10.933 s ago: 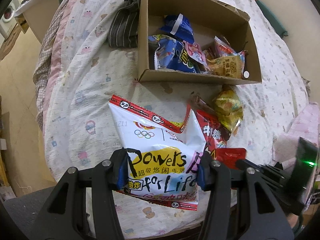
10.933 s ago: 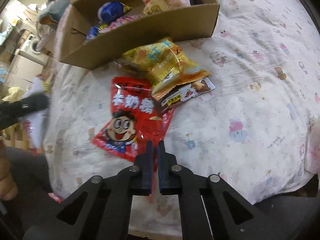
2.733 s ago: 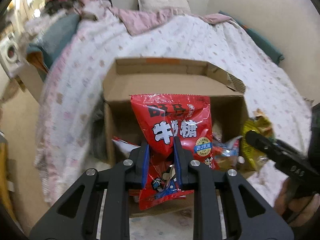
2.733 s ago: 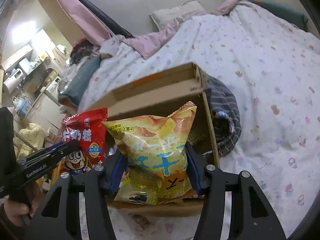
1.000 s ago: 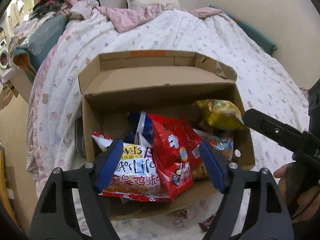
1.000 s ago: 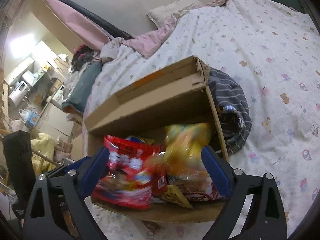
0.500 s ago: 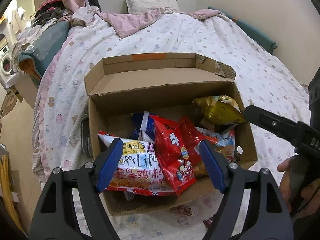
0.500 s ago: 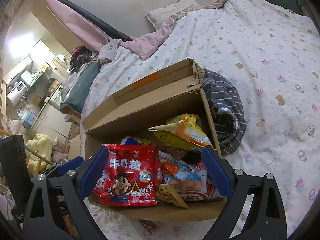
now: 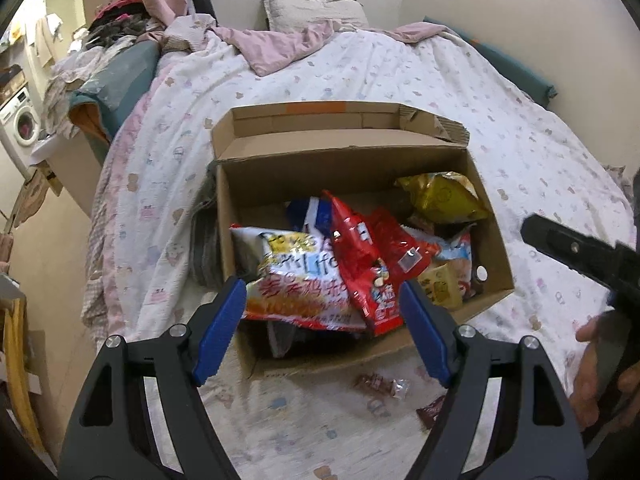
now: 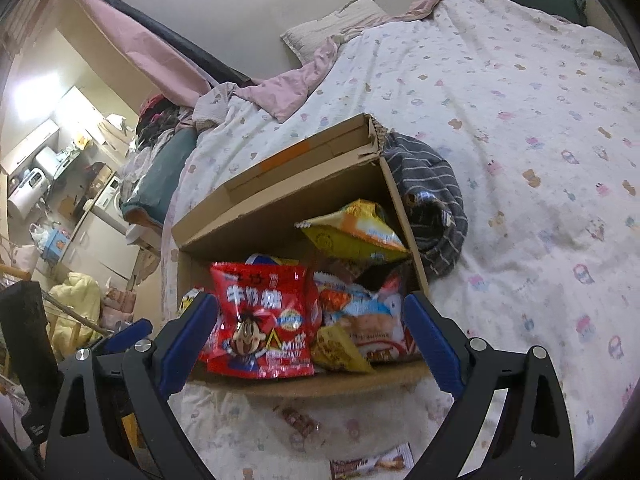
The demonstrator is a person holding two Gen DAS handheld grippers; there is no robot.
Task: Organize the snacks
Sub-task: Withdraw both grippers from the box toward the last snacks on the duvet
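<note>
Both grippers read wide apart and empty: my left gripper [image 9: 322, 332] and right gripper [image 10: 310, 342] hang just short of the cardboard box [image 9: 494, 240], which sits on the printed bedsheet [image 9: 500, 92]. Inside the box I count a white chip bag [image 9: 296, 280] at the left, a red milk candy bag [image 10: 260, 320] leaning on it, a yellow snack bag [image 10: 352, 236] propped high against the right wall, and several smaller packets beneath that I cannot identify. At least 3 items lie outside on the sheet: a small clear-wrapped sweet [image 9: 378, 384], a dark wrapper [image 9: 432, 414], and a flat printed packet [image 10: 372, 462] at the frame's lower edge. A striped cloth [image 10: 432, 200] is bunched against the box's outer wall. I judge these loose pieces light, thin and crinkly, with slick film likely to slide between the pads; the crimped end seams look like the firmest place to pinch, since they lie nearly flush with soft bedding that will give under pressure.
</note>
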